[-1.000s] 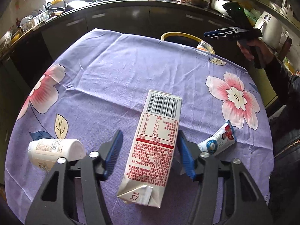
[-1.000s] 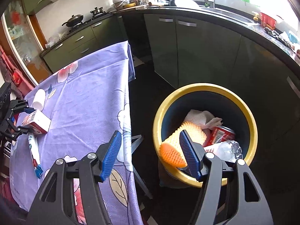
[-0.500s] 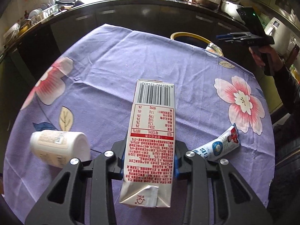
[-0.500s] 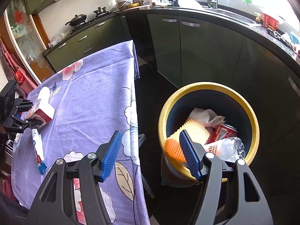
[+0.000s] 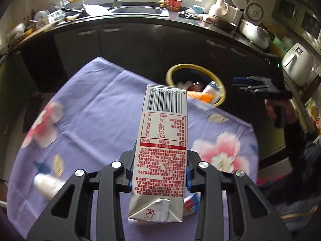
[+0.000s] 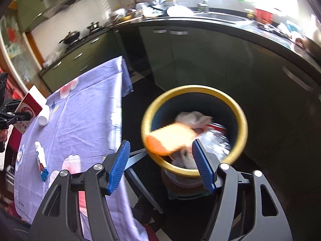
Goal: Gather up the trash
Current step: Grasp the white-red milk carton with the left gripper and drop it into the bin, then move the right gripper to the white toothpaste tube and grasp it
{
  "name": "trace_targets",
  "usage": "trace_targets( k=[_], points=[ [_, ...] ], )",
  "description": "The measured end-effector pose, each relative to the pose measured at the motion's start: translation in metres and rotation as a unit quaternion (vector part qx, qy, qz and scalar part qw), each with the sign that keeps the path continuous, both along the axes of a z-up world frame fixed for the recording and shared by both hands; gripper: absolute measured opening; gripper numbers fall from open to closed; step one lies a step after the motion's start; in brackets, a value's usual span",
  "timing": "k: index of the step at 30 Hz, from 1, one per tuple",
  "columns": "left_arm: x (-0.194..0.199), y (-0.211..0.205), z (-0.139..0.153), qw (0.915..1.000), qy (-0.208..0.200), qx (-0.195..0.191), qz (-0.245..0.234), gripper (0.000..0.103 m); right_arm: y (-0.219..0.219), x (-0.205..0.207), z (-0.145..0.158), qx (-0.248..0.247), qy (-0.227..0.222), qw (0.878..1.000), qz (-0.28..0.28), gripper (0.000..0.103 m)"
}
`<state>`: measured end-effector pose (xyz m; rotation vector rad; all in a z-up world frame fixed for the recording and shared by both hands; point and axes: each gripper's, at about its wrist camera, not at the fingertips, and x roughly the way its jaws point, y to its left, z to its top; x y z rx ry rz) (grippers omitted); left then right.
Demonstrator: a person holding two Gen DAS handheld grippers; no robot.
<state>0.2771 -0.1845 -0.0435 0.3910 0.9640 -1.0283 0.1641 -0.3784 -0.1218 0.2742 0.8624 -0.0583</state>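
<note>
Between my left jaws (image 5: 159,173) sits the white rectangular drink carton with red print and a barcode (image 5: 163,140), pads pressed to its two sides, gable end toward the camera, barcode end pointing away; carton is clear of the bench. Below it, the bench under a lilac cloth with pink flowers (image 5: 96,116) carries a white cylindrical plastic bottle lying on its side (image 5: 47,182), blurred, and a small blue-and-white squeeze tube (image 6: 41,160), partly hidden behind the carton in the left view. Beyond the bench's far edge stands the yellow-rimmed dark round bin (image 6: 243,128), holding an orange foam net, crumpled white paper, a red can and a clear plastic bottle. My right jaws (image 6: 160,165) stand wide, nothing between them, held above the bin's near rim.
</note>
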Motion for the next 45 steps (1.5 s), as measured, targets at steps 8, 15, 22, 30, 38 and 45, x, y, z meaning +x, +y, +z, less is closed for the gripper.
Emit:
trace_targets(
  k=[8, 15, 22, 30, 38, 45],
  points=[
    [0.01, -0.169, -0.014, 0.997, 0.051, -0.001, -0.058, 0.034, -0.044, -0.046, -0.005, 0.017, -0.003, 0.999, -0.041, 0.064],
    [0.028, -0.283, -0.059, 0.9953, 0.07, 0.044, -0.051, 0.034, -0.068, -0.084, -0.004, 0.029, -0.006, 0.997, -0.067, 0.065],
    [0.05, -0.301, -0.067, 0.9974, 0.053, 0.05, -0.003, 0.064, -0.069, -0.097, -0.011, 0.037, 0.006, 0.996, -0.077, 0.067],
    [0.019, -0.176, 0.008, 0.9976, -0.048, -0.024, 0.044, 0.084, -0.051, -0.083, -0.011, 0.033, 0.009, 0.998, -0.045, 0.067],
    [-0.047, 0.008, 0.042, 0.9589, -0.096, -0.06, 0.26, 0.096, 0.026, -0.037, -0.01, 0.03, 0.024, 0.995, 0.096, 0.069],
    [-0.113, 0.15, 0.021, 0.8887, -0.085, -0.057, 0.447, 0.096, 0.171, 0.005, -0.007, 0.039, 0.013, 0.947, 0.318, 0.067]
  ],
)
